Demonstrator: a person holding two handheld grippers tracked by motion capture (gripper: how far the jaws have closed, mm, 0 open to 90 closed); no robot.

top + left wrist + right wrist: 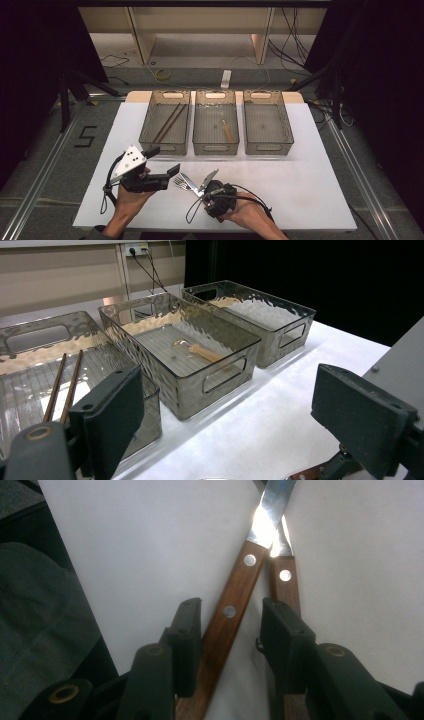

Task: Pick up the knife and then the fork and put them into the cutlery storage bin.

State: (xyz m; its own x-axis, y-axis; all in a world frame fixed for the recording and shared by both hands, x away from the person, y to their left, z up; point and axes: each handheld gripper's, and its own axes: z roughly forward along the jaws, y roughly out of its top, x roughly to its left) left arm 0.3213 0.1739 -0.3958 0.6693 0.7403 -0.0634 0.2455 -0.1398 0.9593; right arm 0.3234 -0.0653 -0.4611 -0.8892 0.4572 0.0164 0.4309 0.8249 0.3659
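Note:
Two wooden-handled utensils lie crossed on the white table near its front: a fork (182, 182) and a knife (210, 176). My right gripper (202, 192) reaches them from the lower right. In the right gripper view, the knife's handle (235, 605) runs between the jaws of my right gripper (232, 610). It lies against the left pad, with a gap to the right pad. The second handle (285, 580) passes under the right jaw. My left gripper (162, 161) hovers left of the fork, open and empty (235, 420).
Three clear bins stand in a row at the back. The left bin (145, 132) holds chopsticks (169, 122), the middle bin (216, 148) a wooden-handled utensil (227, 131), and the right bin (268, 148) nothing. The table's front edge is close behind both hands.

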